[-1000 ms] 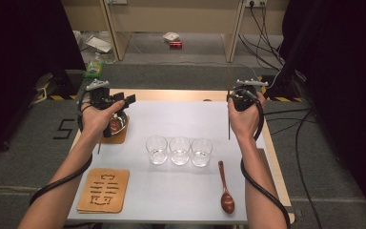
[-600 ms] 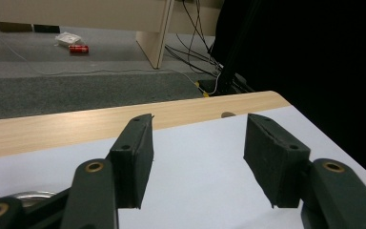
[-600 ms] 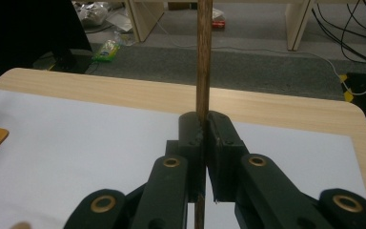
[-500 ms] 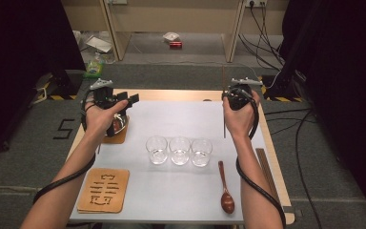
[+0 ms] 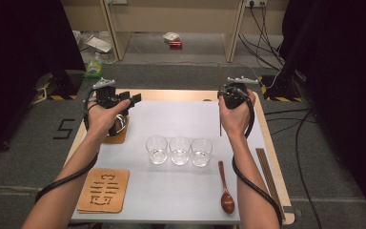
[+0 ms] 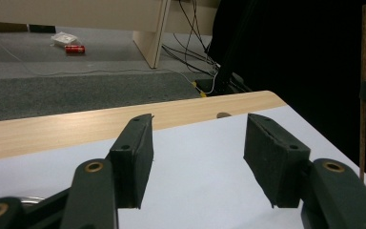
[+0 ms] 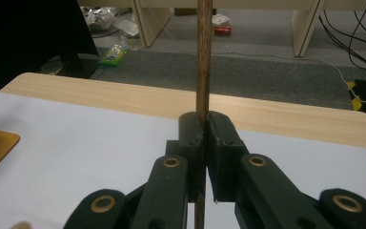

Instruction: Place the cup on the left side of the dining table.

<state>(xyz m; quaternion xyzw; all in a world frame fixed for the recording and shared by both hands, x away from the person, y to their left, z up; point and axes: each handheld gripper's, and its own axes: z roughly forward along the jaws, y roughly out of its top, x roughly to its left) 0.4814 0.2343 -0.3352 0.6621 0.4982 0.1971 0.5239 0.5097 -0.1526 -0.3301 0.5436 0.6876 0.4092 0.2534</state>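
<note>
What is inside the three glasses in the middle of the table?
The three glasses look clear and empty from the high view; the white mat shows through them. A thin film of clear liquid at the bottoms cannot be ruled out.

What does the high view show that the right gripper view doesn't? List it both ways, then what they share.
High view: three glasses, wooden spoon, carved coaster, left gripper with jaws apart. Right gripper view: close up, the right gripper shut on the upright wooden stick, pads pressing both sides. Shared: that stick, the white table top, the red can on the floor.
</note>
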